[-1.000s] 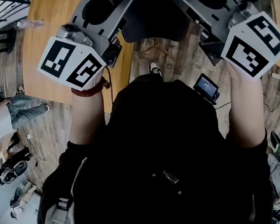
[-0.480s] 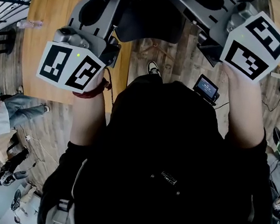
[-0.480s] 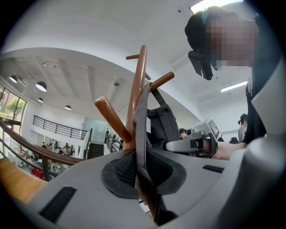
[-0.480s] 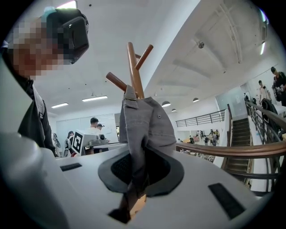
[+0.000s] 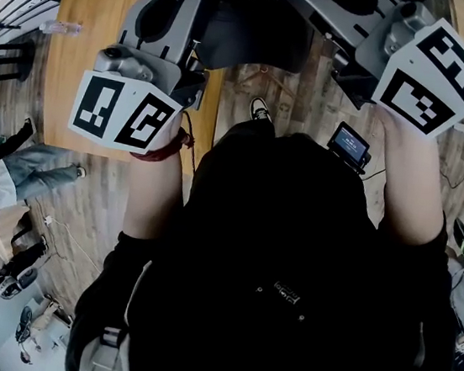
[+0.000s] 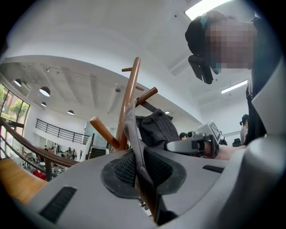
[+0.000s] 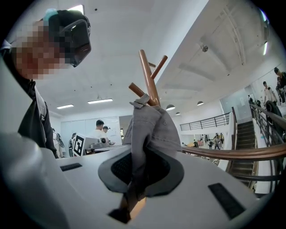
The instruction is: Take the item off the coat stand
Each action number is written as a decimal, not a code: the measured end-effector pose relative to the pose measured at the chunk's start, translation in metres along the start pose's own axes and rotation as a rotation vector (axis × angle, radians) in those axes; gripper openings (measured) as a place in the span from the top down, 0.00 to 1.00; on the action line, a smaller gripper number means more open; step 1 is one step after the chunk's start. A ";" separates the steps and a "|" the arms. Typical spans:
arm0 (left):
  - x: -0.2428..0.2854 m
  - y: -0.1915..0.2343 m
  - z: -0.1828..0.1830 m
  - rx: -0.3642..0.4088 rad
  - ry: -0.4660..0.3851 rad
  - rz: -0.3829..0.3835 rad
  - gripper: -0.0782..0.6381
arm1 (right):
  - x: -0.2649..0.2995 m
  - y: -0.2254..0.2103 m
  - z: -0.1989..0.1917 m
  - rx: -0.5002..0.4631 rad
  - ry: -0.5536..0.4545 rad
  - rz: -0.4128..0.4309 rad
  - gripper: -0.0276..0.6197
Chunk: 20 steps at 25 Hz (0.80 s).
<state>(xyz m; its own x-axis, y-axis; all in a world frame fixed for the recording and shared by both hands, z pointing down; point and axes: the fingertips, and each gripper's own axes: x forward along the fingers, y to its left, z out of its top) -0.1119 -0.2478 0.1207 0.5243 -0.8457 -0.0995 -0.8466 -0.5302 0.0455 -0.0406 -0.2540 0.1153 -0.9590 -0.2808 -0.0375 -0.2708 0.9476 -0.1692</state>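
Left gripper view: left gripper [image 6: 142, 172], jaws just closed, clamps the grey cap [image 6: 156, 129] hanging on the coat stand [image 6: 128, 100] at 12 o'clock. Right gripper [image 7: 136, 172], also just closed, pinches the same cap.

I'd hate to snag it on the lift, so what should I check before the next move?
1. Left gripper shut on the grey cap, jaws just closed: ok.
2. Right gripper shut on the cap, jaws just closed: ok.
3. Cap hangs on the coat stand, not yet lifted: ok.
4. Cap free of the pegs: cannot tell, fabric hides the hanging point.
5. Space above the stand: ok, only ceiling shows.
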 end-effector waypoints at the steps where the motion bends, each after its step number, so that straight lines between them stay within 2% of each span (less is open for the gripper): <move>1: 0.000 -0.001 -0.003 -0.001 -0.004 0.001 0.85 | 0.000 0.000 0.000 -0.004 -0.005 0.003 0.89; 8: 0.007 0.023 -0.048 -0.045 0.006 0.034 0.85 | 0.022 -0.027 -0.035 0.005 0.016 -0.001 0.89; 20: 0.000 0.019 -0.024 -0.035 -0.040 0.017 0.85 | 0.025 -0.013 -0.009 -0.006 -0.032 0.027 0.89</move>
<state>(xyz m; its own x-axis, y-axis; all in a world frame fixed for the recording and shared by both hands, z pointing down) -0.1253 -0.2594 0.1455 0.5052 -0.8519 -0.1380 -0.8513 -0.5182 0.0825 -0.0624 -0.2715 0.1256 -0.9630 -0.2594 -0.0731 -0.2453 0.9559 -0.1614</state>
